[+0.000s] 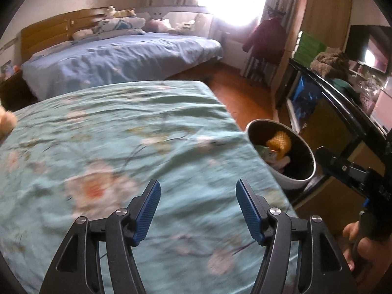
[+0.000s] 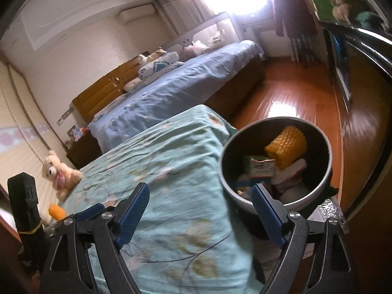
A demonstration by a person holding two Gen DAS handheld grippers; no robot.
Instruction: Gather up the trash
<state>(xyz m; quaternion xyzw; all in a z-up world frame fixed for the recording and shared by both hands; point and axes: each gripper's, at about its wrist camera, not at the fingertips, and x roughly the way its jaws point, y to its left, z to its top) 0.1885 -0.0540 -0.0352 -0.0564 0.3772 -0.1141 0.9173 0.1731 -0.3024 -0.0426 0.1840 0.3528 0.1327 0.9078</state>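
The left tongs (image 1: 198, 191) are held wide apart with nothing between the blue pads, above a mint flowered bedspread (image 1: 117, 147). The right tongs (image 2: 201, 196) are likewise spread wide and empty, one finger over the bedspread (image 2: 171, 161), the other in front of the rim of a round bin (image 2: 327, 171). The bin is seen just ahead and to the right of both tongs, beside the bed's edge; in the left view its white outside (image 1: 291, 180) is visible. Inside it are a yellow ridged piece (image 2: 286, 145) and some packets (image 2: 261, 169). Far to the left of the right tongs, a teddy bear (image 2: 57, 170) and a small orange thing (image 2: 56, 212) are seen at the bed's far side. Beyond lies a blue bed (image 1: 122, 56).
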